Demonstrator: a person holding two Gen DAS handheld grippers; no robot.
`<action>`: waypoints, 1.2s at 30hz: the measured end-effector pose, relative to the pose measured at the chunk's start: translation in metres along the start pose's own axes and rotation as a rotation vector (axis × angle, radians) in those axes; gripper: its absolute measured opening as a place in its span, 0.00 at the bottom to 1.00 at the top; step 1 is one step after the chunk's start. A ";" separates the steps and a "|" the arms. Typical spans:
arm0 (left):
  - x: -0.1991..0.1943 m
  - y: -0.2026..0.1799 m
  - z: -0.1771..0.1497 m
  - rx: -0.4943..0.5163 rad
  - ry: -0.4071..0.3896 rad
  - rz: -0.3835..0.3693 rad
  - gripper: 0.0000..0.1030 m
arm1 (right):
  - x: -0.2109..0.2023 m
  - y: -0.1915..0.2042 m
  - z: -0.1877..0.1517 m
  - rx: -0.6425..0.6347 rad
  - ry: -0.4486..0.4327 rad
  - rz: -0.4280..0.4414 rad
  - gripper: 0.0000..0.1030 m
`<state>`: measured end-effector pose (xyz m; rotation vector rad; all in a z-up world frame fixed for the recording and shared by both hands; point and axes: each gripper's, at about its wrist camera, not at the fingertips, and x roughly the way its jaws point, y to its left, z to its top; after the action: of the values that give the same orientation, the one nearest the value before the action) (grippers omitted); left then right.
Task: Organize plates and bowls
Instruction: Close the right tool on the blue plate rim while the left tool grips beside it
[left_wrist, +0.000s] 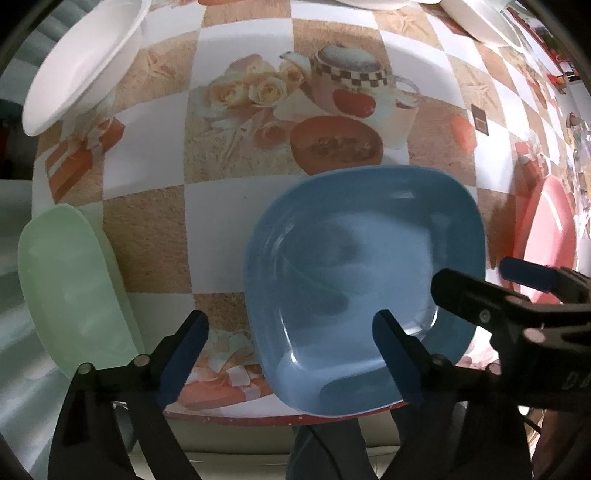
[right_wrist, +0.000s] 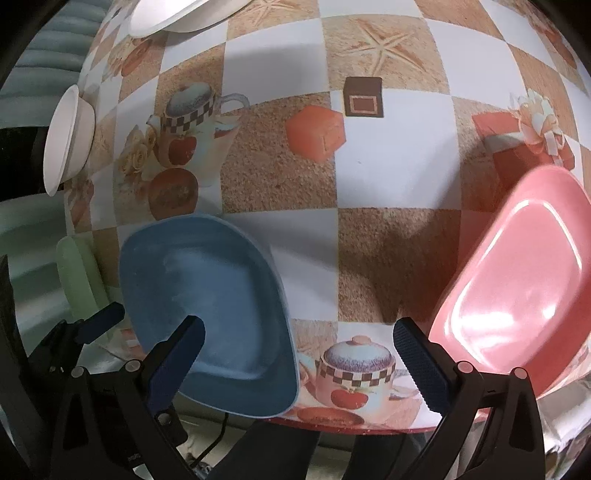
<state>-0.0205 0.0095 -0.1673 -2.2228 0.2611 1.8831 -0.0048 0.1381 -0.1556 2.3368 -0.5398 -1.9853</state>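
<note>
A blue square plate (left_wrist: 362, 258) lies at the near edge of the table. My left gripper (left_wrist: 291, 321) is open above it, pointing down. One finger hangs over the plate's inside, the other over the tablecloth to its left, and the plate's left rim is between them. My right gripper (right_wrist: 299, 326) is open too. Its left finger is over the blue plate (right_wrist: 214, 295), its right finger next to a pink plate (right_wrist: 517, 280). Nothing is gripped. A pale green plate (left_wrist: 74, 288) lies at the left, overhanging the table edge.
A white bowl (left_wrist: 85, 62) stands at the far left, and more white dishes (right_wrist: 177, 14) lie at the back. The patterned tablecloth (right_wrist: 388, 166) is bare between the blue and pink plates. The table's red front edge (left_wrist: 258, 419) runs just under the grippers.
</note>
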 end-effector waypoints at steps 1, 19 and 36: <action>0.004 0.000 0.000 -0.001 0.008 -0.008 0.82 | 0.001 0.002 0.000 -0.006 0.002 -0.003 0.88; 0.006 -0.001 -0.017 0.026 -0.007 0.021 0.79 | 0.010 0.047 -0.013 -0.111 -0.022 -0.028 0.60; -0.001 -0.016 -0.033 0.070 -0.053 0.048 0.84 | 0.036 0.082 -0.028 -0.104 0.038 -0.021 1.00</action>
<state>0.0149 0.0159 -0.1602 -2.1366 0.3690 1.9234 0.0064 0.0453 -0.1644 2.3227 -0.4014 -1.9244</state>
